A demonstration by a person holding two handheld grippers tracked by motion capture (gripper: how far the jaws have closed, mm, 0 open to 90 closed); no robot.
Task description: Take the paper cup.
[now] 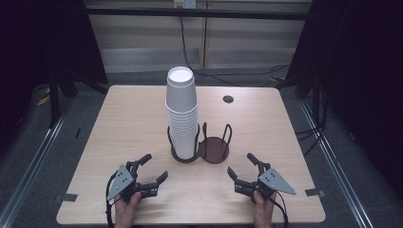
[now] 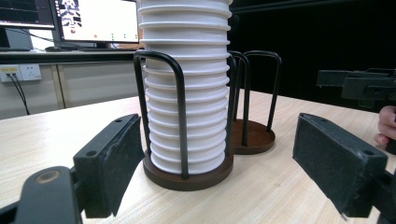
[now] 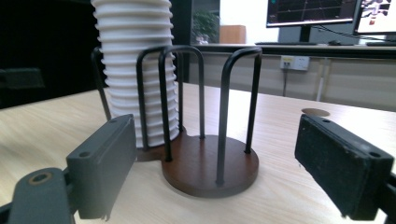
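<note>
1. Your left tongs (image 1: 154, 169) are resting low over the near left of the table (image 1: 123, 118), jaws standing apart with nothing between them; in the left gripper view both black pads (image 2: 112, 163) are framing the cup stack from a short way off.

2. Your right tongs (image 1: 242, 166) are hovering near the right front of the table, jaws likewise spread and holding nothing; in the right gripper view they are pointing at the vacant ring of the holder.

3. The stack of white paper cups (image 1: 182, 111) is standing upright in the left ring of the wire cup holder (image 1: 215, 149), mid-table, between and beyond both tongs. The right ring (image 3: 210, 163) is carrying no cups.

4. Handling, as judged: the cups are looking light, thin-walled and easily crushed, and they are nesting tightly, so the top one (image 1: 181, 88) is likely sticking to those below. The rolled rims (image 2: 187, 88) are the stiffest part.

5. Where to take hold: you are best gripping the top cup just under its rim, above the wire loops (image 2: 161, 84), squeezing gently. The other tongs could be steadying the lower stack, since the holder's brown base (image 2: 187, 179) is probably light enough to lift along.
</note>
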